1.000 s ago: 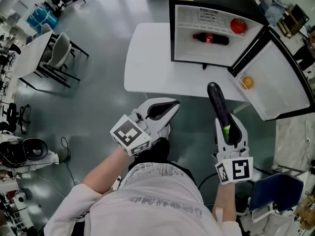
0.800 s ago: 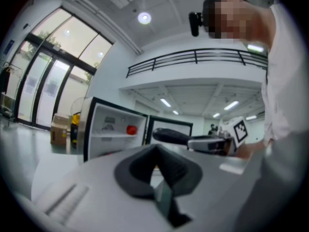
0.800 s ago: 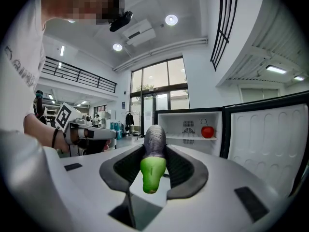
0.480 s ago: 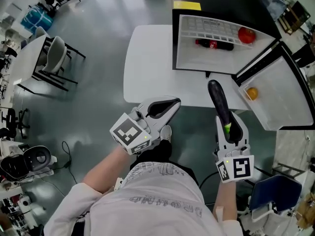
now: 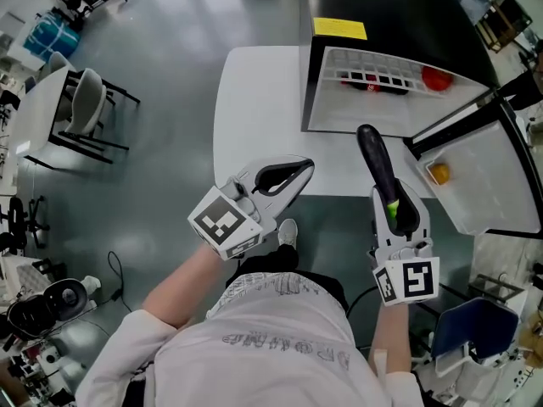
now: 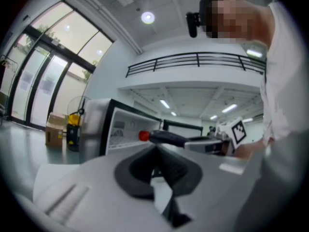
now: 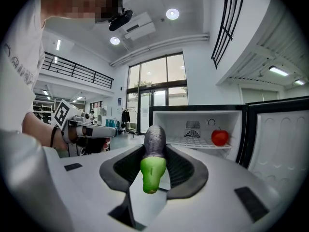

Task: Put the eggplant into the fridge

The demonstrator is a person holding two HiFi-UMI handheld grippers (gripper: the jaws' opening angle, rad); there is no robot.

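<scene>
Eggplant (image 7: 155, 140) is long, slim, dark purple, with a bright green stem.

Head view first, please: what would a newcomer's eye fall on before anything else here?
The long dark purple eggplant with its green stem, clamped in the right gripper and pointing at the open white fridge. Next, the round red apple on the fridge's wire shelf and the small orange fruit in its door shelf.
</scene>
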